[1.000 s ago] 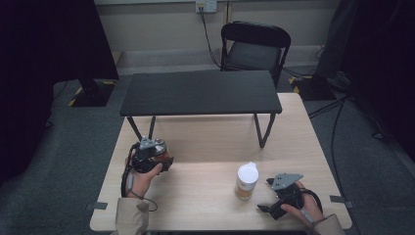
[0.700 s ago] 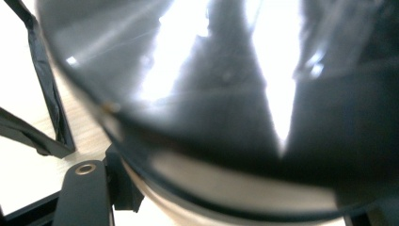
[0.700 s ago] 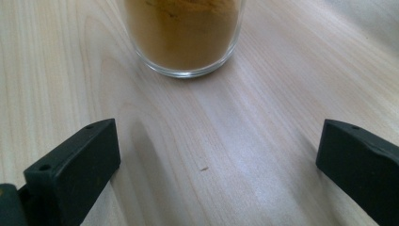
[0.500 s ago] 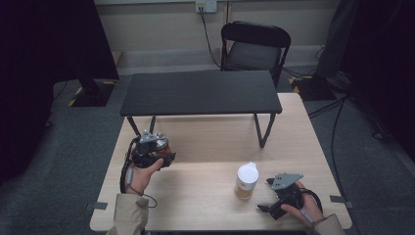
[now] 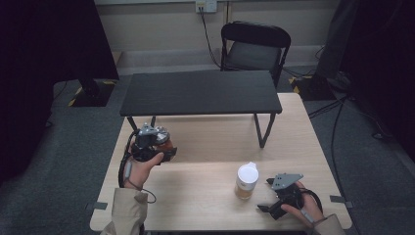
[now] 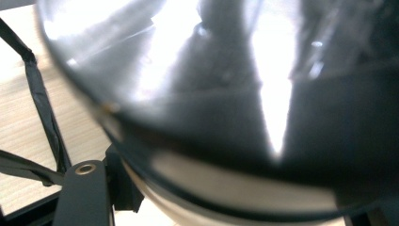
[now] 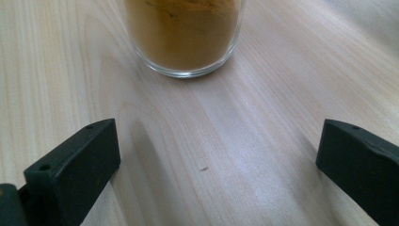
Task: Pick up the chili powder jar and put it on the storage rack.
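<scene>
Left gripper view comes up nearly all dark and blurred: a round, glossy thing (image 6: 226,108) sits so close to the lens that I cannot make out what it is, only bright glare streaks and a pale band along its lower edge. One jaw tip shows at the bottom left, the rest is cut off. From the high view my left gripper (image 5: 152,145) is raised above the table (image 5: 205,200), clamped on that thing, which shows only as a small brownish shape (image 5: 165,145) mostly hidden by my hand (image 5: 142,169) and the gripper body.

Right gripper view is clearer. My jaws stand wide apart with bare wood between them, nothing held. Just ahead stands a glass jar (image 7: 184,35) of orange-brown powder, its top cut off by the frame. In the high view the jar (image 5: 246,181) wears a white lid and stands just left of my right gripper (image 5: 264,209), apart from it.

Farther back a low black bench (image 5: 200,93) stands on the table, its legs (image 5: 264,129) planted between my grippers and the far edge. Behind it is a black folding chair (image 5: 252,49), partly hidden by the bench, with cables on the floor.
</scene>
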Motion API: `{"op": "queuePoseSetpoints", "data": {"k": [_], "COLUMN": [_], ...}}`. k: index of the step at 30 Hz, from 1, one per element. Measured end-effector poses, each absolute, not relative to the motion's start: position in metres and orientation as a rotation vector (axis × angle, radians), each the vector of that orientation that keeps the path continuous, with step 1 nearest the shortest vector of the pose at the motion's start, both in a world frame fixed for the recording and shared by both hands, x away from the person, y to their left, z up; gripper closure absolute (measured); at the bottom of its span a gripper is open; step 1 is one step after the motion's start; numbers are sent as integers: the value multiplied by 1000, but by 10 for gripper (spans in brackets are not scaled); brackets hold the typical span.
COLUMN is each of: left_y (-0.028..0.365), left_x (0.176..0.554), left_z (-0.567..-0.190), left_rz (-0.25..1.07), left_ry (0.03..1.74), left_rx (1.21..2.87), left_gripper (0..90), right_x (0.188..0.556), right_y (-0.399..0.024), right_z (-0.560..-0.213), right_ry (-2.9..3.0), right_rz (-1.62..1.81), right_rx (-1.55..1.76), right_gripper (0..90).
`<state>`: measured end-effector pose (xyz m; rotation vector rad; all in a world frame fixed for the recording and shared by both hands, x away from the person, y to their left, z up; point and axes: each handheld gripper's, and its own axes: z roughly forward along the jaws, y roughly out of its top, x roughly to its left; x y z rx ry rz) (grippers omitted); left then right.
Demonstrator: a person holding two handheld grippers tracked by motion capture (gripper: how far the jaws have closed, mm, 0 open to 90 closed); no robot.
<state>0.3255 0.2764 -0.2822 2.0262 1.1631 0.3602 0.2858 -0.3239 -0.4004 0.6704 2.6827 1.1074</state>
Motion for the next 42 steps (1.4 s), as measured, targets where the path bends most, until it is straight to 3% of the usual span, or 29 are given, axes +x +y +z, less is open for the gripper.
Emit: {"op": "queuePoseSetpoints", "data": {"k": [42], "left_y": [260], "left_x": [354], "left_z": [-218], "left_rz": [343], "left_ry": [1090], "left_rx": [2082], "left_gripper": [305], "right_x": [286], "right_y": [-324], "right_z": [-401], "right_ry": [2682], "right_rz": [1108], "right_rx": [670], "right_gripper": [0]}}
